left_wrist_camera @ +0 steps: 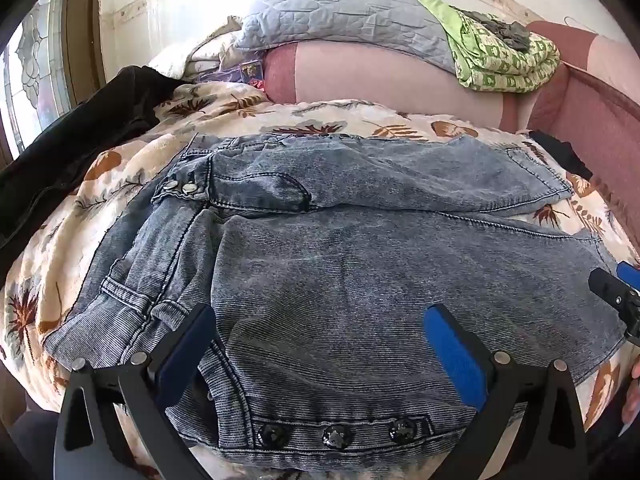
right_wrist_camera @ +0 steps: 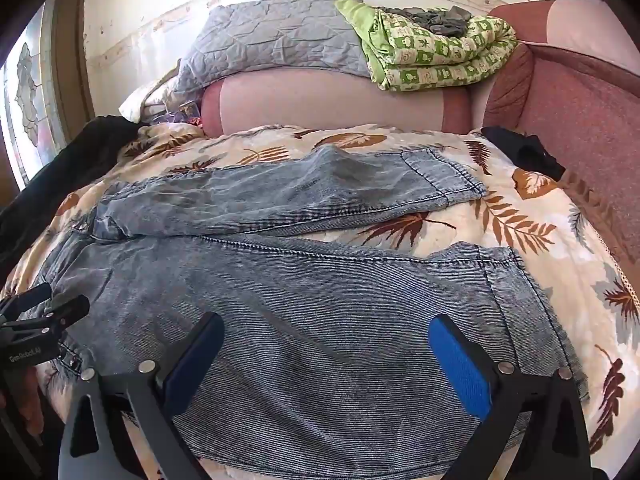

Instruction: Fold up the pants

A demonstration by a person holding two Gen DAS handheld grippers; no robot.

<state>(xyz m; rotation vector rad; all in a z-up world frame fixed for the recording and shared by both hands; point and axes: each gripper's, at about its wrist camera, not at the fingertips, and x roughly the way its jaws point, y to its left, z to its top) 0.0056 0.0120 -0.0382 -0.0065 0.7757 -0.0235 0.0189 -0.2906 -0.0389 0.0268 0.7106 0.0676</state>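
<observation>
Both jaws wide, nothing held: left gripper (left_wrist_camera: pixel 320 344) over waistband end, right gripper (right_wrist_camera: pixel 326 352) over near leg of faded blue denim pants (left_wrist_camera: pixel 340 264) spread mid-frame on leaf-print blanket (right_wrist_camera: pixel 540 232), likely staging the first fold.

Home living room: pink sofa (right_wrist_camera: pixel 580 120) draped with leaf-print blanket (right_wrist_camera: pixel 520 216), quilted pillow (right_wrist_camera: pixel 272 40), folded green quilt (right_wrist_camera: pixel 440 60), stained-glass window (right_wrist_camera: pixel 24 92) at left

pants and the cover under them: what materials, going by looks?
Pants: looks like washed blue denim, matte; fine ribbed weave, contrast stitching at the hems, metal snaps at the waist.
Leaf-print cover: seems a soft plush or fleece blanket; slightly fuzzy surface, rumpled folds. Exact fibre can't be told.
</observation>
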